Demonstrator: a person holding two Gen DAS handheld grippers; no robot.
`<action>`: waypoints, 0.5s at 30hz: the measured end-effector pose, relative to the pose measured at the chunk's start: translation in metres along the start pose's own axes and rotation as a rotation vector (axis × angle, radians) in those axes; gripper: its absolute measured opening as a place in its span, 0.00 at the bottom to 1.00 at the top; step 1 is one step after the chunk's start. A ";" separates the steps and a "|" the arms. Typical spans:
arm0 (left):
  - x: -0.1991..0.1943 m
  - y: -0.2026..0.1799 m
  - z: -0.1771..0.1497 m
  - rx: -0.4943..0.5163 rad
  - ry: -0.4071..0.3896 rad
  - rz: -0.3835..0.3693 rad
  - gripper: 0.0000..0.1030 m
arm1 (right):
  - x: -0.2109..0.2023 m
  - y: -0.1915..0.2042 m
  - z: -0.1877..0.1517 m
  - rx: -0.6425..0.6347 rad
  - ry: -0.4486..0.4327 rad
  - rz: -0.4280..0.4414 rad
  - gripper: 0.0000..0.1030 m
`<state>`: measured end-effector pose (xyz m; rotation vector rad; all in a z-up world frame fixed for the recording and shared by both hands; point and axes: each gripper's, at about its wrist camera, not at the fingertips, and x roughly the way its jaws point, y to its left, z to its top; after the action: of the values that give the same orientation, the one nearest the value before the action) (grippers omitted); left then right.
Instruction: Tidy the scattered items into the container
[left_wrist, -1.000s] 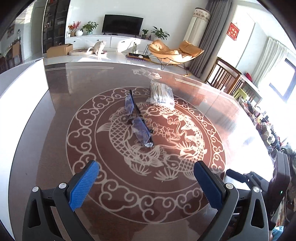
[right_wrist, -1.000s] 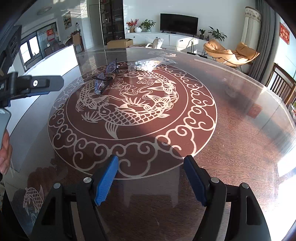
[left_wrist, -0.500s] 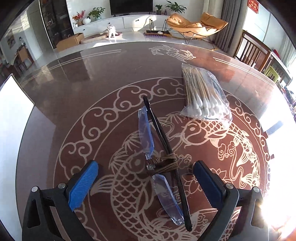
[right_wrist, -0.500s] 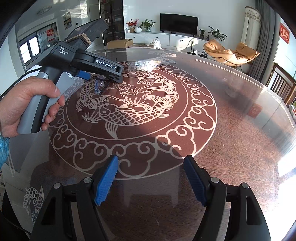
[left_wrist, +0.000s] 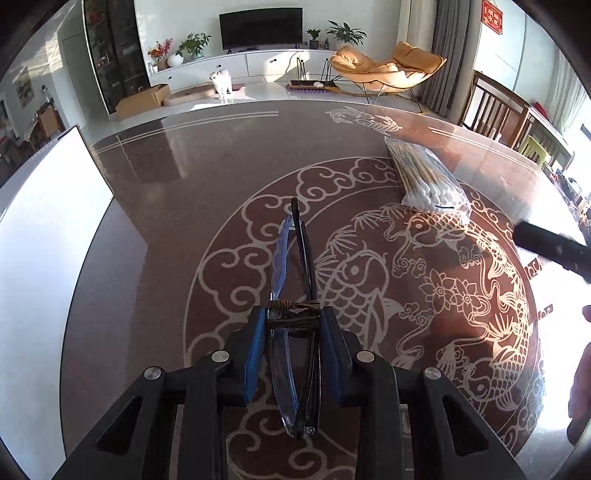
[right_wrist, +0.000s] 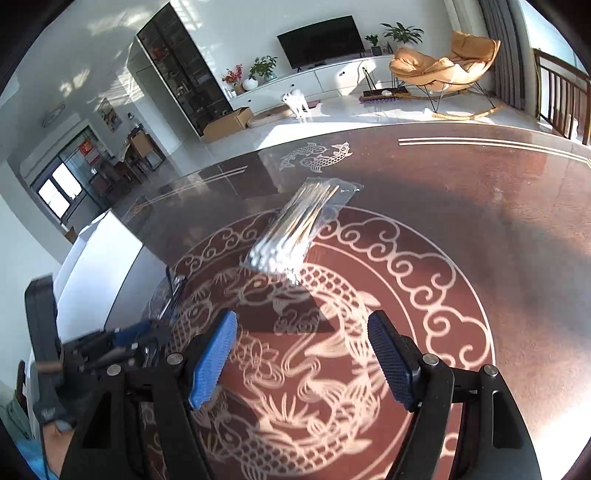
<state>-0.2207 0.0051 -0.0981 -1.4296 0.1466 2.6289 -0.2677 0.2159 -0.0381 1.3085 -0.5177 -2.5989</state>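
Observation:
Folded glasses with blue-tinted lenses, black arms and brown twine around the middle lie on the glass table. My left gripper is closing on them: its blue pads press the twine-wrapped middle from both sides. The right wrist view shows that gripper blurred at the lower left, with the glasses ahead of it. A clear bag of cotton swabs lies further out, ahead of my right gripper. That gripper hangs open above the table with nothing between its fingers. The same bag is at the upper right in the left wrist view.
A white box-like surface stands along the table's left edge. Part of the right tool and a hand sit at the right border. Wooden chairs stand beyond the table's far right rim.
My left gripper came forward and down over the glasses and closed on their wrapped middle. My right gripper swung and rolled toward the cotton swab bag, still open.

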 end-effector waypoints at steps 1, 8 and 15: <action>0.000 0.001 -0.001 0.000 -0.003 -0.001 0.29 | 0.014 0.002 0.014 0.052 -0.001 0.000 0.73; 0.004 0.006 0.006 -0.004 -0.012 -0.010 0.29 | 0.081 0.044 0.043 -0.029 0.093 -0.220 0.71; -0.001 0.006 -0.005 -0.007 -0.037 -0.053 0.28 | 0.046 0.035 -0.002 -0.215 0.059 -0.142 0.40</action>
<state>-0.2170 -0.0019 -0.1001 -1.3667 0.0945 2.6141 -0.2926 0.1688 -0.0594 1.3891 -0.1355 -2.6287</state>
